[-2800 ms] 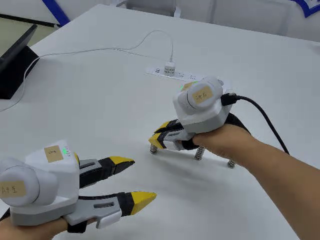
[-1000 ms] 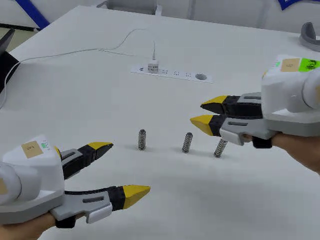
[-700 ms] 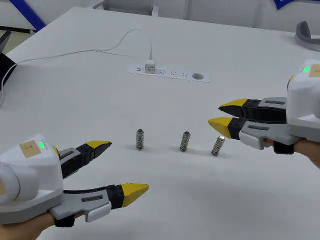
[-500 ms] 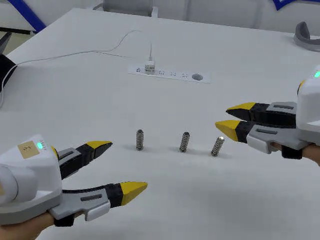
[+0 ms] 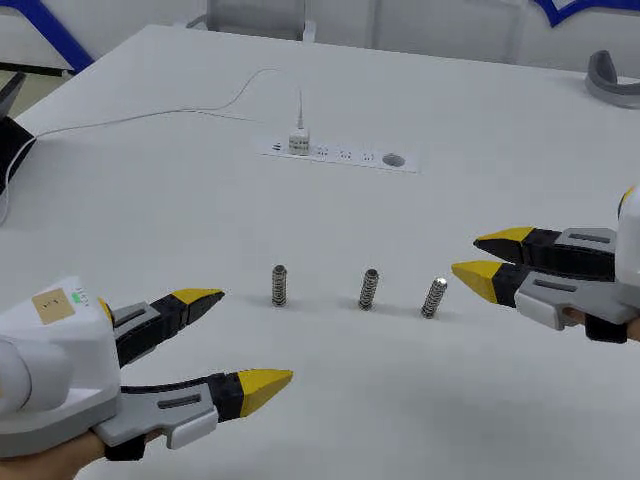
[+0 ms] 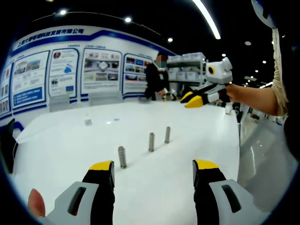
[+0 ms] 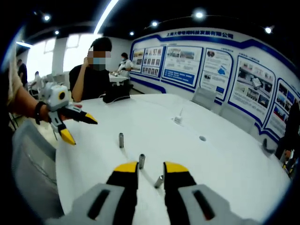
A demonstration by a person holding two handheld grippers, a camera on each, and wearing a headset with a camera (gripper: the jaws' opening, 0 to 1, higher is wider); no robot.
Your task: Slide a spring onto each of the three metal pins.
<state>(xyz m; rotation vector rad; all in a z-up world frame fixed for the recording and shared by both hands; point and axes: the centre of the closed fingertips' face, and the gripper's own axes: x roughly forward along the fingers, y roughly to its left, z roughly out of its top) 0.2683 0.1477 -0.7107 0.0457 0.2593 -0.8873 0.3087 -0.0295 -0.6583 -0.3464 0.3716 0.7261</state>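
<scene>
Three short metal pins stand in a row on the white table, each with a spring around it: left pin [image 5: 279,285], middle pin [image 5: 369,289], right pin [image 5: 433,297], which leans a little. My left gripper [image 5: 235,338] is open at the near left, well short of the row, with nothing between its yellow tips. My right gripper [image 5: 490,253] hovers just right of the right pin, jaws slightly apart and empty. The left gripper view has the pins [image 6: 151,141] ahead of its own jaws [image 6: 154,165]. In the right gripper view the pins [image 7: 141,161] stand beyond its narrow gap [image 7: 151,167].
A white power strip [image 5: 340,157] with a plug and a trailing cable [image 5: 150,118] lies behind the pins. A dark object [image 5: 8,135] sits at the left edge and a grey curved piece [image 5: 610,85] at the far right. A person [image 7: 96,75] sits beyond the table.
My right gripper has drawn back from the pins to the right and a little lower, empty. The left gripper has barely moved. The head camera has shifted slightly.
</scene>
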